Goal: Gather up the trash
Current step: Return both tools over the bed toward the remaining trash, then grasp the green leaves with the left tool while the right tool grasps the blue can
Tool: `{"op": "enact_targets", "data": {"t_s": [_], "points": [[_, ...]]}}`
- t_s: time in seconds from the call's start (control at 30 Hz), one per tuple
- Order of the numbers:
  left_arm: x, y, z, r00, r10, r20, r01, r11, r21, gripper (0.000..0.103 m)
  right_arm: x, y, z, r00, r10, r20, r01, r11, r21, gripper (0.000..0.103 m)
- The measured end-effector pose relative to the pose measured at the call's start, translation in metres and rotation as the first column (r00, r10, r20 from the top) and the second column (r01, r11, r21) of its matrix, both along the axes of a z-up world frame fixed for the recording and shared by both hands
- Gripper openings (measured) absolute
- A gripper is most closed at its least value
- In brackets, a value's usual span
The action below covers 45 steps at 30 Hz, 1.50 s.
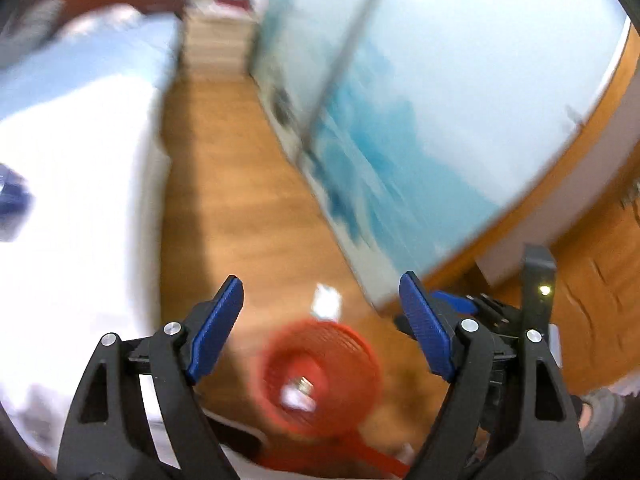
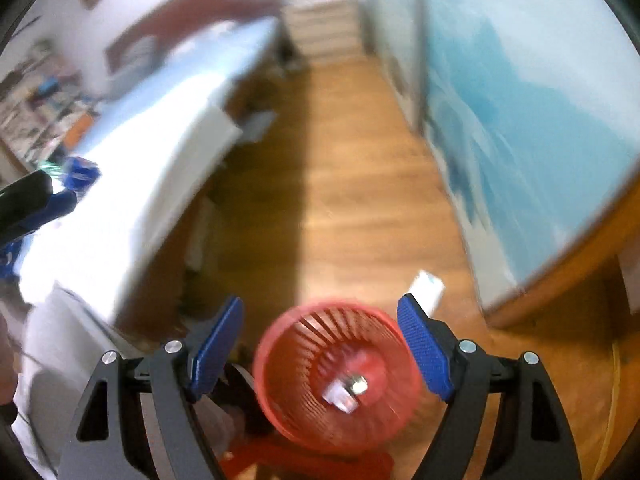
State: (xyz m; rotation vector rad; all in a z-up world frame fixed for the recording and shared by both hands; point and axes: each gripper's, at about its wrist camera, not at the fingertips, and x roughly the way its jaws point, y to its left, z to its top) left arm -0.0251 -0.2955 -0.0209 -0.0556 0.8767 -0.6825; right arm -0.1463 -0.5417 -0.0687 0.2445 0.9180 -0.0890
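L gripper: jaws wide apart, nothing between the blue pads, no contact w/ anything; pointed steeply downward. R gripper: same condition, jaws spread wide, pads bare, nothing gripped; also angled down. R unit visible at right edge of L wrist view, L unit at left edge of R wrist view, so both held side by side, apart. Both views motion-blurred.
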Motion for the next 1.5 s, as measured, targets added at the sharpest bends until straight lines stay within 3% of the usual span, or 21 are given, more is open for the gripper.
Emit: {"op": "enact_targets", "data": {"t_s": [0.07, 0.17, 0.3, 0.37, 0.47, 0.67, 0.8, 0.93, 1.1, 1.17, 1.2, 1.23, 1.3, 1.43, 1.5], "points": [[-0.003, 0.051, 0.017, 0.993, 0.090, 0.071, -0.088, 0.996, -0.027, 0.081, 0.017, 0.033, 0.021, 0.996, 0.060, 0.059, -0.060, 0.998, -0.006, 0.080], [-0.012, 0.118, 0.033, 0.964, 0.216, 0.153, -0.212, 0.976, -0.045, 0.085, 0.039, 0.093, 0.056, 0.976, 0.147, 0.163, -0.146, 0.989, -0.018, 0.082], [-0.036, 0.213, 0.036, 0.892, 0.361, 0.272, -0.362, 0.931, -0.049, 0.086, 0.054, 0.184, 0.089, 0.921, 0.253, 0.297, -0.264, 0.965, -0.005, 0.085], [-0.042, 0.239, 0.029, 0.870, 0.403, 0.284, -0.407, 0.912, -0.046, 0.086, 0.057, 0.234, 0.093, 0.886, 0.332, 0.324, -0.341, 0.940, -0.031, 0.085], [-0.045, 0.278, 0.010, 0.842, 0.479, 0.247, -0.476, 0.876, -0.074, 0.086, 0.057, 0.283, 0.087, 0.858, 0.395, 0.328, -0.404, 0.914, -0.043, 0.085], [-0.043, 0.314, 0.002, 0.812, 0.545, 0.209, -0.533, 0.838, -0.115, 0.086, 0.043, 0.342, 0.050, 0.837, 0.491, 0.241, -0.486, 0.870, -0.084, 0.085], [-0.031, 0.331, 0.000, 0.798, 0.556, 0.234, -0.551, 0.829, -0.093, 0.086, 0.037, 0.354, 0.047, 0.827, 0.506, 0.247, -0.494, 0.862, -0.113, 0.084], [0.015, 0.357, -0.012, 0.785, 0.578, 0.222, -0.583, 0.811, -0.049, 0.086, 0.047, 0.354, 0.039, 0.834, 0.506, 0.222, -0.495, 0.862, -0.106, 0.084], [0.076, 0.380, -0.035, 0.817, 0.556, 0.151, -0.561, 0.828, -0.015, 0.086, 0.055, 0.361, 0.032, 0.834, 0.511, 0.210, -0.498, 0.860, -0.114, 0.084], [0.095, 0.387, -0.048, 0.818, 0.563, 0.117, -0.568, 0.823, 0.008, 0.086, 0.055, 0.362, 0.031, 0.835, 0.511, 0.205, -0.497, 0.860, -0.117, 0.084], [0.100, 0.390, -0.054, 0.807, 0.580, 0.110, -0.585, 0.811, 0.017, 0.085, 0.056, 0.362, 0.031, 0.835, 0.510, 0.204, -0.497, 0.860, -0.117, 0.084], [0.102, 0.393, -0.059, 0.796, 0.596, 0.102, -0.601, 0.799, 0.023, 0.079, 0.057, 0.362, 0.030, 0.837, 0.509, 0.203, -0.495, 0.861, -0.116, 0.084], [0.110, 0.397, -0.070, 0.798, 0.600, 0.060, -0.602, 0.798, 0.034, 0.064, 0.061, 0.362, 0.028, 0.839, 0.506, 0.198, -0.494, 0.862, -0.109, 0.084], [0.122, 0.388, -0.091, 0.824, 0.566, 0.024, -0.565, 0.820, 0.088, 0.053, 0.064, 0.359, 0.026, 0.846, 0.498, 0.190, -0.491, 0.867, -0.085, 0.084], [0.123, 0.386, -0.098, 0.823, 0.568, 0.013, -0.566, 0.818, 0.101, 0.051, 0.067, 0.359, 0.026, 0.846, 0.500, 0.187, -0.495, 0.866, -0.078, 0.084]]}}
